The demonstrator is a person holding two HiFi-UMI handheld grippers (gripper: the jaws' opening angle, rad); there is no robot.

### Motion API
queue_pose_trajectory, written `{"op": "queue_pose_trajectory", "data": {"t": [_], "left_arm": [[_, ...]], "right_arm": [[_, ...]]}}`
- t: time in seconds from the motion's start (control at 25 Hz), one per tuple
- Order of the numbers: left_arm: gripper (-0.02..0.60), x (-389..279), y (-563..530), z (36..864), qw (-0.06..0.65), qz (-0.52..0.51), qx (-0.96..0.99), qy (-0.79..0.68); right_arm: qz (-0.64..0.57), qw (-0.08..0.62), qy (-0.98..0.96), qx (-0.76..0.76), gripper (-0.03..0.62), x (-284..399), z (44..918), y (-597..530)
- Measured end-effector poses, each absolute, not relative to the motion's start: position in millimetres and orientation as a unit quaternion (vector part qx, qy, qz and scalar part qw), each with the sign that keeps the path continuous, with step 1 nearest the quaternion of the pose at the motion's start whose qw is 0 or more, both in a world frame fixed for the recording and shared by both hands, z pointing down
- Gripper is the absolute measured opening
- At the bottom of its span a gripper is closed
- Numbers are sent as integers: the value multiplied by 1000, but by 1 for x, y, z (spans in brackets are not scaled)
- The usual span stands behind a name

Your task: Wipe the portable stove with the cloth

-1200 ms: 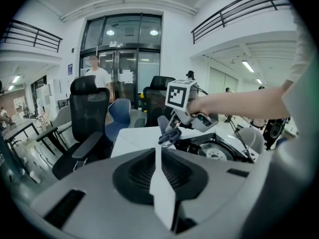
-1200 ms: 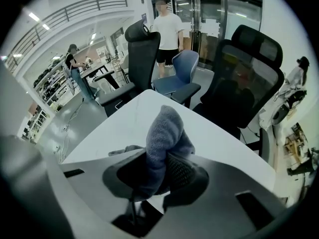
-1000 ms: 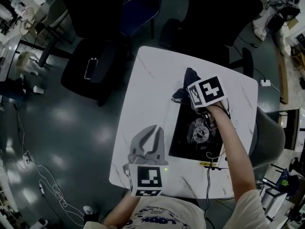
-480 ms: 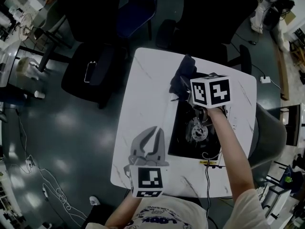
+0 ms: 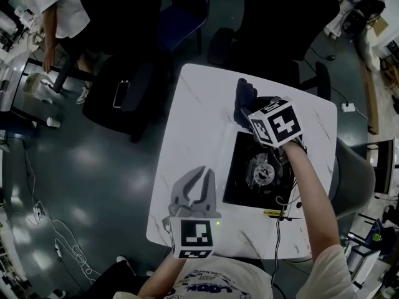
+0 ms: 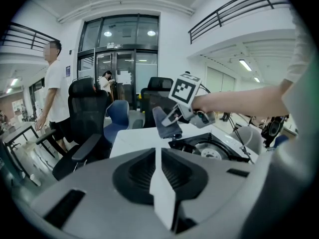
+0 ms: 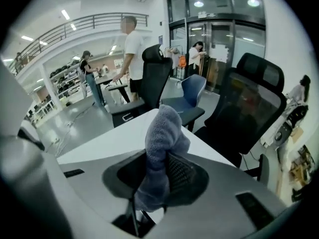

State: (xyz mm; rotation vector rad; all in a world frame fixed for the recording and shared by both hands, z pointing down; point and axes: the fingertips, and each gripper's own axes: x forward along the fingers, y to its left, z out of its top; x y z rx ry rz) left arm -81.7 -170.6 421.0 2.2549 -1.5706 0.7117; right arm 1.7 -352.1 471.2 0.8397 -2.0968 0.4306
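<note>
The black portable stove [image 5: 240, 182], square with a round silver burner, lies flat by the worktop's [image 5: 193, 123] right edge. The grey-blue fleecy cloth [image 7: 160, 133] stands bunched, pinched in the right hand-held gripper [image 7: 152, 173] above the stove's far edge.

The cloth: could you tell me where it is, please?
In the head view the cloth is right of centre, pinched in the tongs of the right gripper, beyond the far edge of the portable stove.
</note>
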Motion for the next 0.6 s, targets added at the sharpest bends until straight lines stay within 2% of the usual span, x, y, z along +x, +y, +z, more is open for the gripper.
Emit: {"op": "queue_pose_trajectory", "data": {"t": [0.32, 0.6], "left_arm": [[44, -79, -168, 422, 152, 249, 786, -545], [44, -68, -164, 416, 145, 249, 793, -537]], "right_arm": [[155, 467, -836, 243, 110, 12, 491, -320], [133, 503, -821, 235, 110, 41, 491, -312]]}}
